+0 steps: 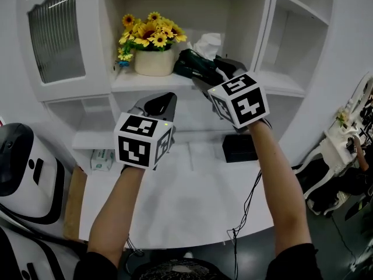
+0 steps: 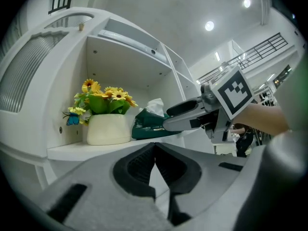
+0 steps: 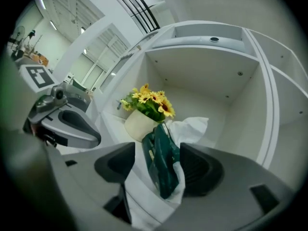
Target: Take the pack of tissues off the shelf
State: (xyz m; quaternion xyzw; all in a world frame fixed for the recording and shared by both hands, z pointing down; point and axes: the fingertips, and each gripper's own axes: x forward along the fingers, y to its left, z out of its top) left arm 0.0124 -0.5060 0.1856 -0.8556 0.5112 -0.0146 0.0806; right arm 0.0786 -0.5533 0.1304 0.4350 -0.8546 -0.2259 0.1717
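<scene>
The dark green pack of tissues point(image 1: 192, 64) lies on the white shelf point(image 1: 145, 81), right of the flower pot, with a white tissue point(image 1: 208, 42) sticking out of its top. My right gripper point(image 1: 213, 70) reaches in at shelf height. In the right gripper view the pack point(image 3: 161, 160) stands between the parted jaws of the right gripper point(image 3: 159, 165); it lies against the right jaw, with a thin gap at the left one. My left gripper point(image 1: 160, 105) hangs lower, in front of the shelf edge. The left gripper point(image 2: 155, 153) is shut and holds nothing. The left gripper view shows the pack point(image 2: 148, 127) beside the right gripper's jaw.
A cream pot of yellow flowers point(image 1: 154, 60) stands just left of the pack. On the white table point(image 1: 186, 203) below are a black box point(image 1: 239, 147) and a small white-green box point(image 1: 102, 159). A white appliance point(image 1: 26, 168) is at the left. A glass cabinet door point(image 1: 58, 34) is at the upper left.
</scene>
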